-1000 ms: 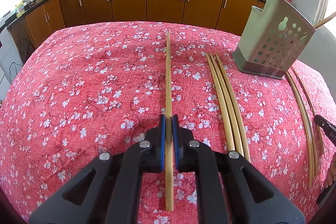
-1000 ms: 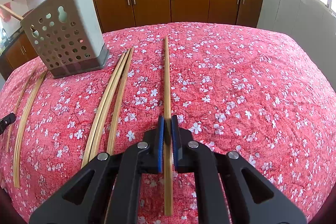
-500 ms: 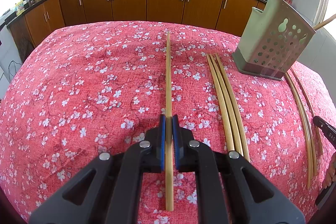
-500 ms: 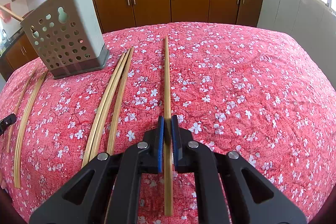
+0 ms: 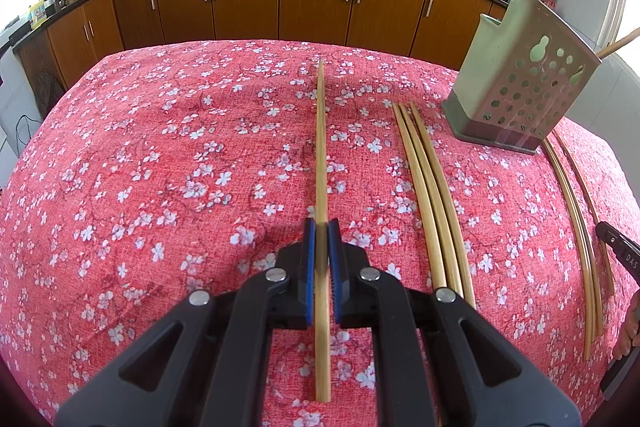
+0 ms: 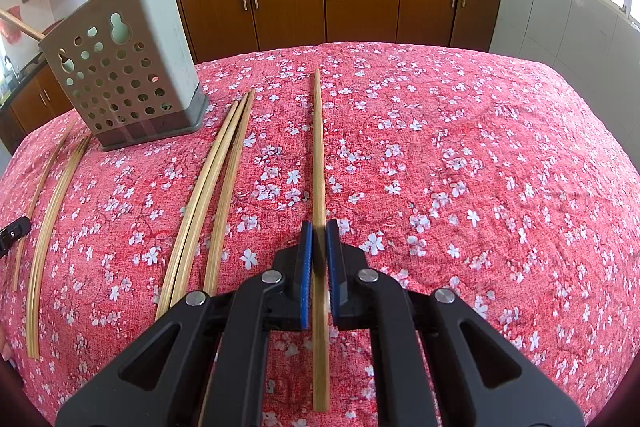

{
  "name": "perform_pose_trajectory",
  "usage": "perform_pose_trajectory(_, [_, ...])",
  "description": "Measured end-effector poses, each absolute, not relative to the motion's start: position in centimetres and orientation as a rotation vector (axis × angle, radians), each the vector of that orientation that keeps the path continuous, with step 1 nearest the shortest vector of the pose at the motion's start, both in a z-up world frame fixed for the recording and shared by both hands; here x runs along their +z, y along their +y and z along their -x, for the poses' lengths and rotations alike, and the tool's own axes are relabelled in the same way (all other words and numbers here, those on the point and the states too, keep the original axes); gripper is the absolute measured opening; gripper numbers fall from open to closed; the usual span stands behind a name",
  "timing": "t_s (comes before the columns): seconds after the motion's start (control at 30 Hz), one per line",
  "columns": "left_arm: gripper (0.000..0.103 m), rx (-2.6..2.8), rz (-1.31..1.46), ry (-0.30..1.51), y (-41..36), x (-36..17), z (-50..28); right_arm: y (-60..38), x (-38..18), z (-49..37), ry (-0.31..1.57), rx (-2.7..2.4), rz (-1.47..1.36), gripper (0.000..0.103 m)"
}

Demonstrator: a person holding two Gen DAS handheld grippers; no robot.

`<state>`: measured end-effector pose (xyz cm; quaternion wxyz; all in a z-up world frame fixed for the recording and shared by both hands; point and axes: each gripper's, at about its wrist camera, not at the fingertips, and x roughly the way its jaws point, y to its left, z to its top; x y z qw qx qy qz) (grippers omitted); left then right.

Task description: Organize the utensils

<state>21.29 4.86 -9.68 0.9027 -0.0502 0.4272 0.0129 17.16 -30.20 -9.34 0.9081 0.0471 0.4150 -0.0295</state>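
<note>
On the floral-clothed surface (image 5: pixel 160 147): left gripper (image 5: pixel 321 259) and right gripper (image 6: pixel 319 257), fingers each clamped on one chopstick (image 5: pixel 320 147) (image 6: pixel 317 147); three loose chopsticks (image 5: pixel 428 195) beside perforated holder (image 5: pixel 516 87).

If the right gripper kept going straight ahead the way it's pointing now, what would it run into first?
Likely nothing on the table. The right gripper is shut on a chopstick, and beyond its tip lies only bare tablecloth. The utensil holder sits well off to the left. Depth is uncertain.
</note>
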Motion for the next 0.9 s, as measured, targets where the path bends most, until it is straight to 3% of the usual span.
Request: perform_pose_trajectory(0.9, [0.009,0.023,-0.007,0.866,4.3,-8.4,-18.9,-30.5,-7.8,-15.2,0.803,-0.050,-0.093,0.008])
